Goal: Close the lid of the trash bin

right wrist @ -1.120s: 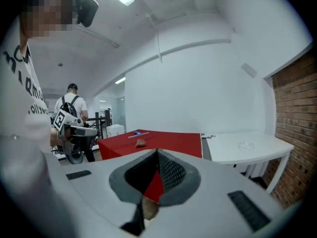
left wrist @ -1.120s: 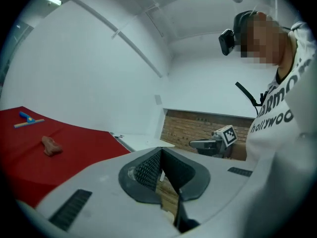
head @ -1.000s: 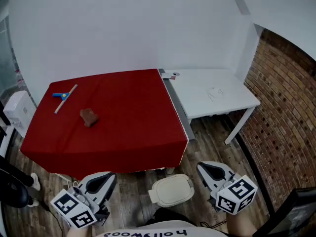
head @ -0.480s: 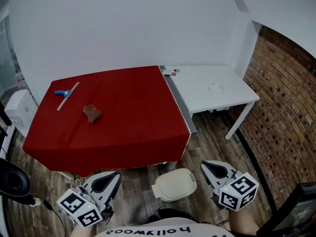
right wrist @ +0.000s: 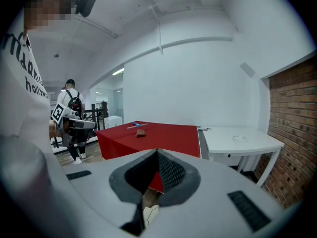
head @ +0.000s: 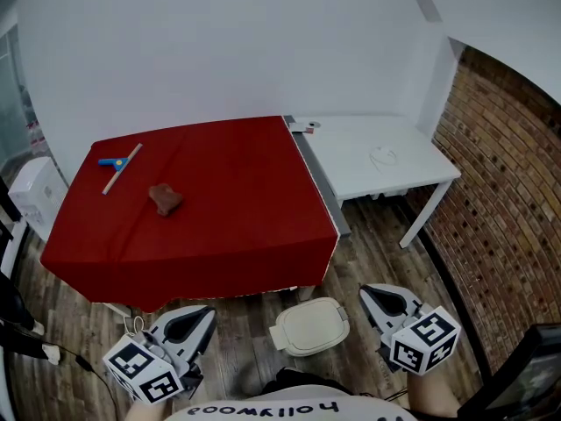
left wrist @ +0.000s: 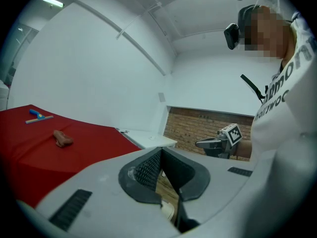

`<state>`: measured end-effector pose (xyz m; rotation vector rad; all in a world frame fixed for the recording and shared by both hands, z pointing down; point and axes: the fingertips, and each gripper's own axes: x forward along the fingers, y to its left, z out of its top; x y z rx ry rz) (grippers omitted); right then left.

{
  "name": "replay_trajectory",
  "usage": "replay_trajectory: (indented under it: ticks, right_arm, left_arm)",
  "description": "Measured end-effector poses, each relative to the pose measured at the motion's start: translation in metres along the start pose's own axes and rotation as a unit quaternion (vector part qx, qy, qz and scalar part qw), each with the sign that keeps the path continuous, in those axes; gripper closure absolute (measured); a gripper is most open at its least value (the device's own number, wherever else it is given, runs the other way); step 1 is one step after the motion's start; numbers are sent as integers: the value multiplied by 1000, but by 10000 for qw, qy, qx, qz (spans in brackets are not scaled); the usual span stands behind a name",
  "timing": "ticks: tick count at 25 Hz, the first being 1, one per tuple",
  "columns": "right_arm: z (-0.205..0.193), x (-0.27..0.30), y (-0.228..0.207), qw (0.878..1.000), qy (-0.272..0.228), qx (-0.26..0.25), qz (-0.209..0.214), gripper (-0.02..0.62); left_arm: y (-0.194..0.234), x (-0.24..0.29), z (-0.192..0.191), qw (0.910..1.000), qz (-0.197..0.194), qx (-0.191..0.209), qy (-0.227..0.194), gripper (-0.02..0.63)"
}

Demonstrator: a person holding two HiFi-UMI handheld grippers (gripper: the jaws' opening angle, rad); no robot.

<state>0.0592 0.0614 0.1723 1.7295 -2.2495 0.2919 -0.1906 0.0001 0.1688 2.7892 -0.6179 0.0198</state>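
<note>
trash bin [head: 308,327]: cream plastic, rounded-square, lid flat down; sits on wood-plank floor [head: 368,244] near red cloth table [head: 219,209], between both grippers. left gripper [head: 200,316] clenched, ribbed pads together, empty. right gripper [head: 368,295] same, touching nothing.

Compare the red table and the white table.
The red table is draped in cloth; the white table is bare. The red table looks larger than the white. The red table holds a tool and a brown lump; the white table a small pale item. Both stand against the wall.
</note>
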Motion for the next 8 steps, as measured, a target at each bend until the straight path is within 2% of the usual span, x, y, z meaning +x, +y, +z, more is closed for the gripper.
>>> replay_trajectory:
  ticks: [8]
  right_arm:
    - [-3,-1,1,10000,-8,30,-30,588]
  left_arm:
    - [0,-3,-4,10000,10,-6,11,598]
